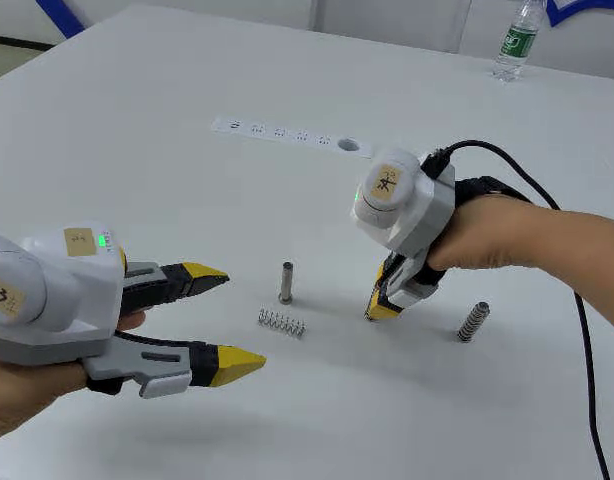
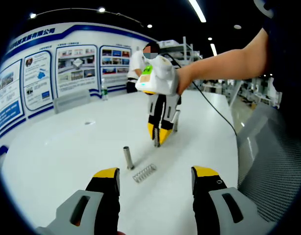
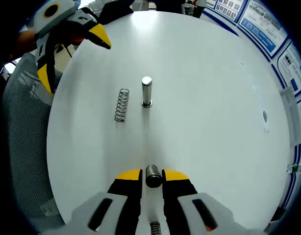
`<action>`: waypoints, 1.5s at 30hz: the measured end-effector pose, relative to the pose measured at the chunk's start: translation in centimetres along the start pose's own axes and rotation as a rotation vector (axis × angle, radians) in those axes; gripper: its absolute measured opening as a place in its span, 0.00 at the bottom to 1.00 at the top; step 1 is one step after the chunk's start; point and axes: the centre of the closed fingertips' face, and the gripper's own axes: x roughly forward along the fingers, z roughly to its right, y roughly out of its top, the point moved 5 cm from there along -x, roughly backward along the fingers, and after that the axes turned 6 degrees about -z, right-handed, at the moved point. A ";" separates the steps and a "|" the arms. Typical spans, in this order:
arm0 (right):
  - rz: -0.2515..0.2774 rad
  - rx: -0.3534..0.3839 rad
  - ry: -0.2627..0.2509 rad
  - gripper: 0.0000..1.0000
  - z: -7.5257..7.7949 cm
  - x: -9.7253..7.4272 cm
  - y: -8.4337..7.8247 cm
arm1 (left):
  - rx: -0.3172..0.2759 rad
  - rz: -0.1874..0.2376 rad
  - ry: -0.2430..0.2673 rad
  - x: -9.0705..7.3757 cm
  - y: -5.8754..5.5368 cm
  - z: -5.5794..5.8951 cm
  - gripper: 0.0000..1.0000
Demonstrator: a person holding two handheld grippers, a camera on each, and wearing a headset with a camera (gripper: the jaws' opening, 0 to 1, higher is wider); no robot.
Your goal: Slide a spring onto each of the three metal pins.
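The fingers (image 3: 128,176) of the right gripper (image 3: 152,175) are pressed from both sides on a gripped spring (image 3: 153,177). Its round end shows between the yellow tips, and I cannot tell if a pin is inside it. This gripper points steeply down, with its tips at the white counter (image 1: 137,150). The left gripper (image 2: 155,173) hovers low over the counter with its fingers wide apart. In front of it a loose spring (image 1: 282,321) lies on its side, just beside an upright metal pin (image 1: 286,282). A third spring (image 1: 473,321) stands a little tilted on the other side of the right gripper. Far behind are a socket strip (image 1: 277,131) and a plastic bottle (image 1: 517,40).
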 end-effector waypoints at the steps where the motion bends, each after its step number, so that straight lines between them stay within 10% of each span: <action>1: 0.002 0.001 0.000 0.17 0.0 -0.1 0.0 | 0.001 -0.001 0.000 0.0 0.0 0.0 0.60; 16: 0.106 -0.024 -0.033 0.21 -1.5 -3.6 2.8 | 0.011 -0.005 -0.001 0.1 0.1 0.1 0.60; 29: 0.148 -0.013 0.032 0.18 -4.4 -0.7 6.3 | 0.008 -0.008 0.006 -0.3 -0.2 0.0 0.60; 45: 0.134 0.025 0.043 0.15 -4.6 2.5 7.0 | 0.007 -0.015 0.005 -0.4 -0.4 0.0 0.60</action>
